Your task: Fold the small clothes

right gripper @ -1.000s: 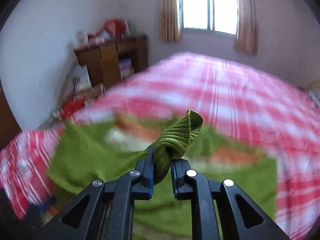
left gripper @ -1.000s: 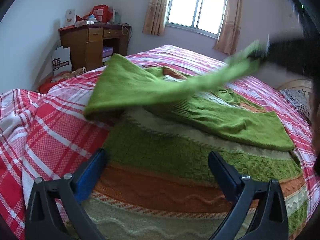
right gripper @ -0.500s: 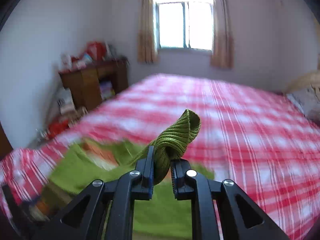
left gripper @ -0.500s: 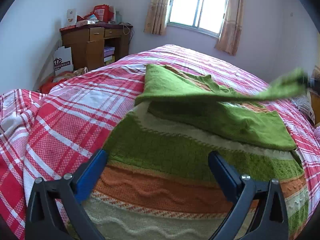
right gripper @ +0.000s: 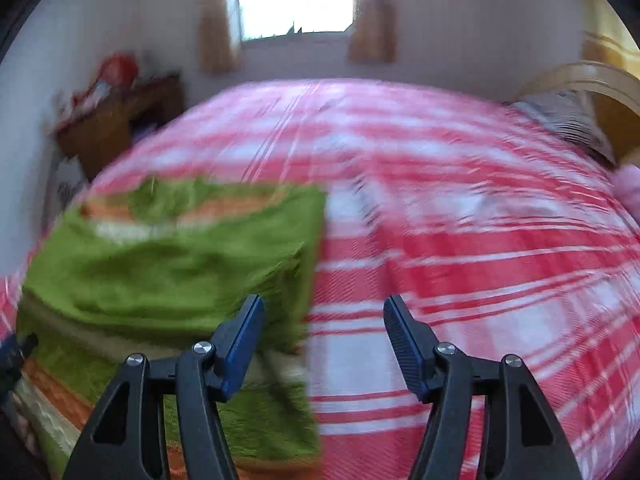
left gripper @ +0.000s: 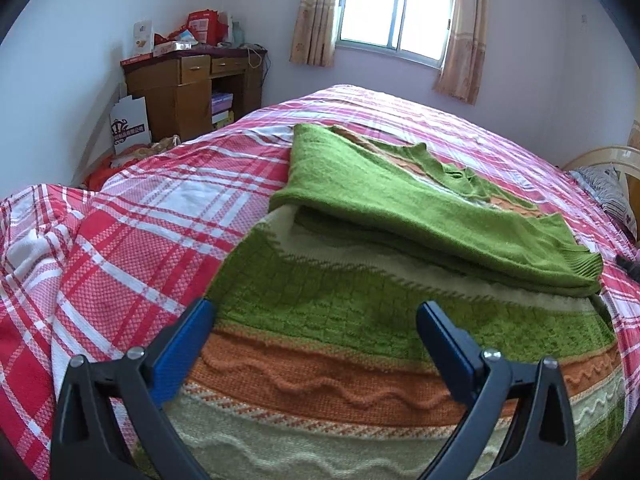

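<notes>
**A:** Bedspread, red-and-white plaid, fills both wrist views and carries the striped sweater, knitted in green, orange and cream bands, which lies flat across its near half.

**B:** And the sleeve?

**A:** The green sleeve is folded over the sweater's upper body, its ribbed cuff resting at the right-hand edge of the garment.

**B:** Furniture beyond?

**A:** A wooden desk stacked with red packages stands against the far wall, left of the curtained window.

**B:** The tools?

**A:** The left gripper hovers over the sweater's orange band with jaws spread wide and holding nothing. The right gripper, in a motion-blurred view, is likewise parted and empty, its left finger over the sweater's edge and its right finger over bare plaid
</notes>
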Demonstrator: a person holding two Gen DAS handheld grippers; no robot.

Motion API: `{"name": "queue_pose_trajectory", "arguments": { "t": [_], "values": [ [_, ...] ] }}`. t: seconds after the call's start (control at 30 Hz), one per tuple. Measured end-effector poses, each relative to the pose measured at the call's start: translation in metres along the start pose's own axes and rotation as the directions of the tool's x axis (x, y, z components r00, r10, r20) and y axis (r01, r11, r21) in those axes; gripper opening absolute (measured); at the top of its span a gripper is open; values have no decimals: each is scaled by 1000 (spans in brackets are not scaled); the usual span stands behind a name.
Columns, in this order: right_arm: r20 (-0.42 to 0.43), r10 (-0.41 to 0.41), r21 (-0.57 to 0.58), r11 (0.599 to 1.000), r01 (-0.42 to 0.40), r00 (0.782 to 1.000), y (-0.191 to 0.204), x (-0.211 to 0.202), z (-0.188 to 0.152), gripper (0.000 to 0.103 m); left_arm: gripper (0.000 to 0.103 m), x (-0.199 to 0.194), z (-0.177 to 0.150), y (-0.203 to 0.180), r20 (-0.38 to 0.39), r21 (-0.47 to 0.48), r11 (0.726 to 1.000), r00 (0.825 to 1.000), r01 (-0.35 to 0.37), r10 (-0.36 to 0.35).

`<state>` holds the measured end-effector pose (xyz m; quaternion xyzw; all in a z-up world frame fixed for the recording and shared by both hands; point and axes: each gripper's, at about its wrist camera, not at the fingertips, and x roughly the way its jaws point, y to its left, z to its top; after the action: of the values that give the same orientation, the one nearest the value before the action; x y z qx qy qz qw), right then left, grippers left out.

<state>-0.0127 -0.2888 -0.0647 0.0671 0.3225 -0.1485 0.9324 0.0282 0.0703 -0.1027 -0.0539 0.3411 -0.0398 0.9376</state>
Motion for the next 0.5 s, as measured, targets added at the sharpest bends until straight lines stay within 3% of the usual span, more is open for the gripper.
{"name": "queue_pose_trajectory", "arguments": {
  "t": [0.1,0.2,0.3,0.4,0.5],
  "values": [
    [50,76,27,997,-78,996,-1,-14,16,18,103,-1,2,-5,-25,17,999,999,-28,29],
    [15,147,-11,989,-147,989,21,2,27,17,103,-13,11,-11,-26,23,999,999,-34,35],
    [-48,128,-83,988,-132,991,43,30,23,17,103,-32,31,-19,46,37,999,998,-31,29],
    [-183,159,5,987,-161,970,44,68,5,17,103,-21,54,-26,27,45,997,998,-56,55],
    [-142,161,7,987,-162,977,47,68,-1,17,103,11,69,-28,-24,32,995,995,-97,97]
  ]
}}
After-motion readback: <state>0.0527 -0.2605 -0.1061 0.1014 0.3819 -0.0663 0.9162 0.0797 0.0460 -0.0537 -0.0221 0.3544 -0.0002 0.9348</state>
